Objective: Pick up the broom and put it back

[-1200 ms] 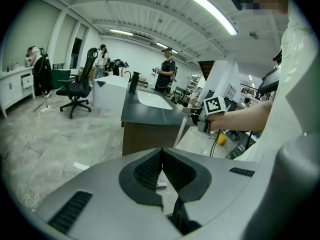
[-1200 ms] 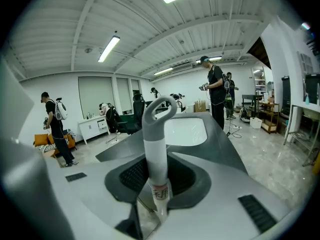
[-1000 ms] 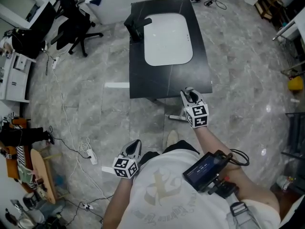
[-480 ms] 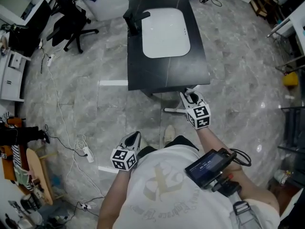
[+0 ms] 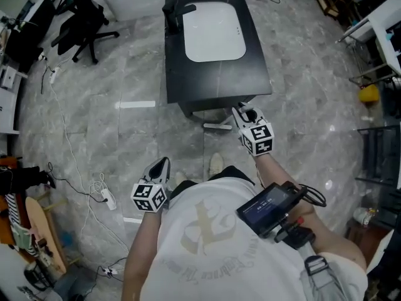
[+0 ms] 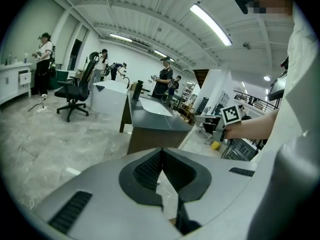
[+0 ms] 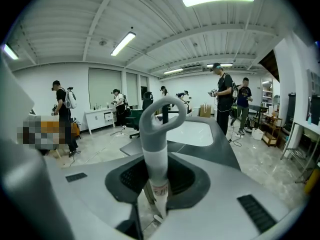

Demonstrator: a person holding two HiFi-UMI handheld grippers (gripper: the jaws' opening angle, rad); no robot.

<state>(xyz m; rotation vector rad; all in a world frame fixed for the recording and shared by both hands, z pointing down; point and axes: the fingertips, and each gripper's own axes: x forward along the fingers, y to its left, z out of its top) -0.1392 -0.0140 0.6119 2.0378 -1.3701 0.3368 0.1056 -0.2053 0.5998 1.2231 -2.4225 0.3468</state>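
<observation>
The broom is a pale grey handle with a loop at its top, standing upright between the jaws of my right gripper, which is shut on it. In the head view the right gripper is just in front of the black table's near edge, and a white length of the broom shows below it to the left. My left gripper hangs lower at the left by the person's side, its pads pressed together with nothing between them. The left gripper looks toward the table.
A black table with a white mat and a dark object stands ahead. An office chair is at the far left, cables and a power strip lie on the floor, and racks line the right.
The person has walked closer to the black table. Both grippers came forward with them, the right one still holding the broom.
</observation>
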